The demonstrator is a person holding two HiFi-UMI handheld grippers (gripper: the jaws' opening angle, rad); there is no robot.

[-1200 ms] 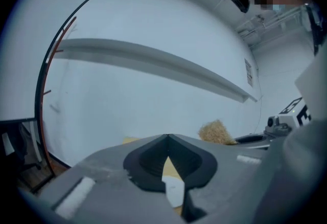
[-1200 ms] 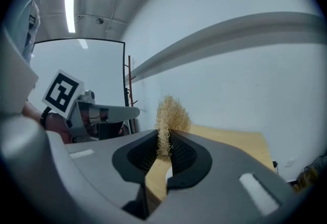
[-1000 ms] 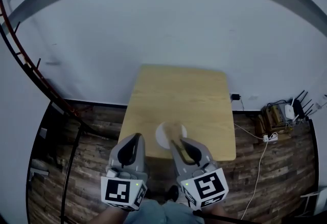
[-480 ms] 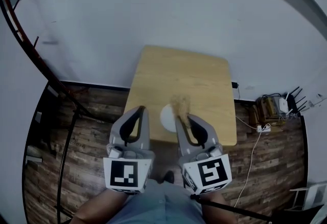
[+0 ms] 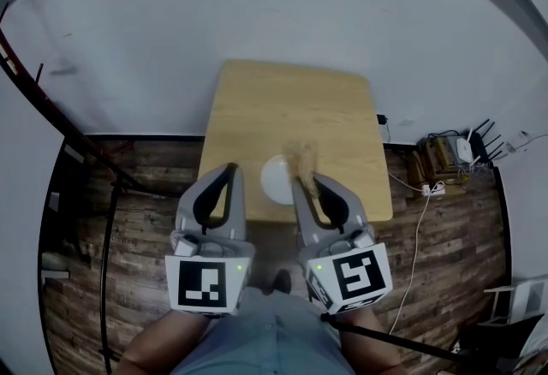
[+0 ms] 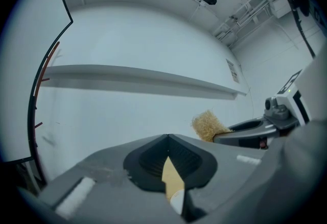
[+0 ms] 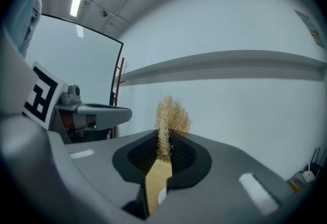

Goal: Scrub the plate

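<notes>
Straw-coloured scrubber, pinched by the right gripper, points straight forward.

Left claw, right claw: both closed, seemingly level.

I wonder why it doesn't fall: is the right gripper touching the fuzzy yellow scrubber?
Touching. In the right gripper view, the right gripper is shut on the scrubber: its jaws squeeze the straw-coloured strands from both sides, and the tuft sticks out beyond them.
</notes>
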